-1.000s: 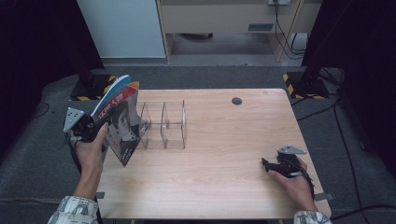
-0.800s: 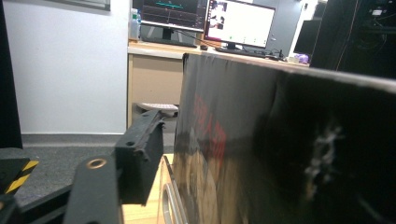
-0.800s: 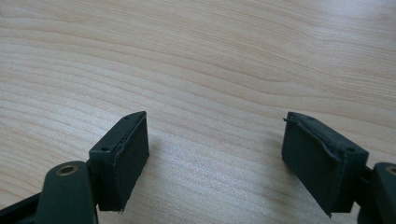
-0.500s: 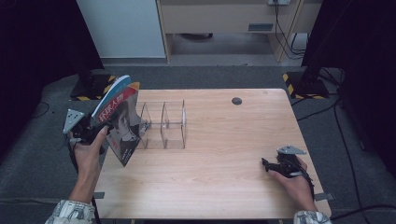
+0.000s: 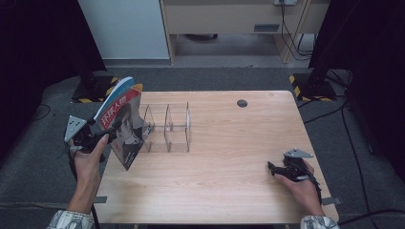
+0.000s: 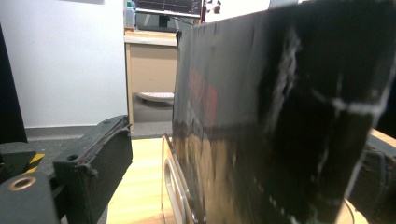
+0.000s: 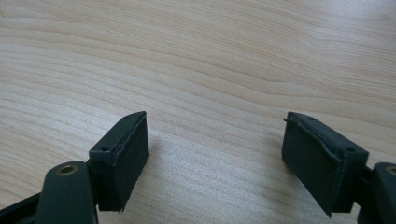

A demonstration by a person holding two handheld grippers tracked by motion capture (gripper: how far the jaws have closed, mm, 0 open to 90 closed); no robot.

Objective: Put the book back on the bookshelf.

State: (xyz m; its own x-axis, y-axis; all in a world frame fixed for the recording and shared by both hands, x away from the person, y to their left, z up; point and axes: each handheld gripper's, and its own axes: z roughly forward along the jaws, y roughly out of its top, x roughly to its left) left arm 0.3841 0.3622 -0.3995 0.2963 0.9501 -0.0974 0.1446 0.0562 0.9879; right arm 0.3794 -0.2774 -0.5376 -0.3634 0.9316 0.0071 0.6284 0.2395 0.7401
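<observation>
**Book held tilted at the left end of the clear rack**

Book, at the left of the high view, stands on its lower corner near the left edge of the bench, with its top leaning away toward the upper left of the frame. Its long axis runs from that corner, low and centre-left, up to the rounded top edge. The clear divider rack sits just to the right of it in the frame, its slots open upward; the book's lower right edge looks to touch or nearly touch the rack's nearest panel, though I cannot tell which.

The left gripper pinches the book by its left edge, and in the left gripper view the dark cover lies between the jaws. By my judgement, the next move turns on swinging the book upright and rightward so it lines up with a slot; this hand is plainly the nearer one.

The right gripper rests low at the right of the high view, well apart from the rack. Its jaws are spread wide over bare wood, holding nothing.
</observation>
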